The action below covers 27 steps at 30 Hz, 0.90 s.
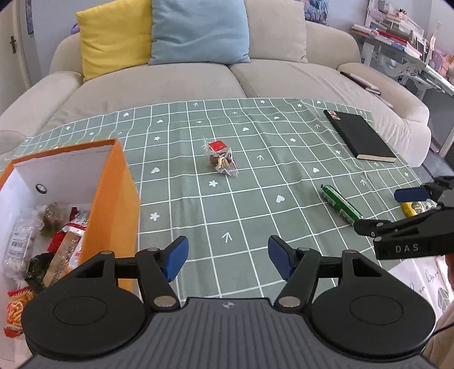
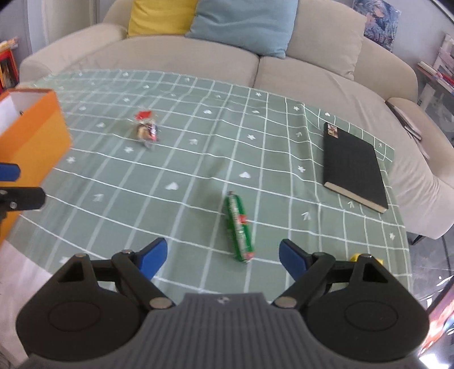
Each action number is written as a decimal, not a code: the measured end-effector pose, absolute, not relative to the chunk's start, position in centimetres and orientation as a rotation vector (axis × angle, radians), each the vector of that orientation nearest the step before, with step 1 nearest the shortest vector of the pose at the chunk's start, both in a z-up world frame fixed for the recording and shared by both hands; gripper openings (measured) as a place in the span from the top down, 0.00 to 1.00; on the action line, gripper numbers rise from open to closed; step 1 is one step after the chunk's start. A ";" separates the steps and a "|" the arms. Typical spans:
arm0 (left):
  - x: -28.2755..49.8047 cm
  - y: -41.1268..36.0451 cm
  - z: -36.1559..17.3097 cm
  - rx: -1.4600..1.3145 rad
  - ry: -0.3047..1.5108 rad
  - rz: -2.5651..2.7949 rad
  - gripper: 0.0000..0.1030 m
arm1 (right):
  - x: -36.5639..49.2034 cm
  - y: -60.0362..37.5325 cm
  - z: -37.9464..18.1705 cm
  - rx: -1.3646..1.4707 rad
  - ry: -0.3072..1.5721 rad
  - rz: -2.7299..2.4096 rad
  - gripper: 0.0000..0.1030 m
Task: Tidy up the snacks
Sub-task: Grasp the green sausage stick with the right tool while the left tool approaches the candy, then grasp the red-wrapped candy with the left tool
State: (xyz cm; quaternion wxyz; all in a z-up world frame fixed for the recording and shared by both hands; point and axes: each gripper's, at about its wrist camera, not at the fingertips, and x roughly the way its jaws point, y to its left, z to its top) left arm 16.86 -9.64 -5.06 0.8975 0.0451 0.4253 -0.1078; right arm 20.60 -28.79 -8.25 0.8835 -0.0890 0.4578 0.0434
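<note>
The orange box [image 1: 113, 181] at the left already holds several snacks. Three remain on the cloth [image 1: 255, 198]: green roll [image 2: 239, 227], clear bag [image 1: 220, 159], yellow pack [image 1: 411, 208]. Both grippers, left [image 1: 227, 257] and right [image 2: 222, 257], are apart and empty. Next, I think, the right one must descend around the roll. Readable: "DAS".

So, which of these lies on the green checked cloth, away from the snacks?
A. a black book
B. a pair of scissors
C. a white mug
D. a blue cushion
A: the black book lies flat near the far right corner of the cloth; no mug or scissors show, and the blue cushion is on the sofa.
</note>
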 end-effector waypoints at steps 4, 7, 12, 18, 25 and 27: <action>18.1 -10.2 -5.4 0.128 0.895 -0.234 0.26 | 23.1 -30.5 -9.6 -0.166 1.033 0.119 0.22; 19.0 -10.3 -5.7 0.130 0.896 -0.237 0.26 | 24.7 -32.2 -10.8 -0.146 1.090 0.101 0.24; 20.5 -10.3 -6.3 0.112 0.902 -0.248 0.26 | 26.7 -33.8 -12.3 -0.075 1.140 0.112 0.35; 22.8 -10.8 -6.9 0.117 0.873 -0.232 0.26 | 28.3 -33.0 -13.3 -0.030 1.150 0.150 0.49; 25.4 -11.5 -7.8 0.103 0.841 -0.219 0.20 | 29.5 -31.7 -14.3 -0.040 1.144 0.149 0.80; 26.1 -11.8 -8.1 0.109 0.825 -0.215 0.19 | 29.7 -31.7 -14.3 -0.017 1.134 0.141 0.80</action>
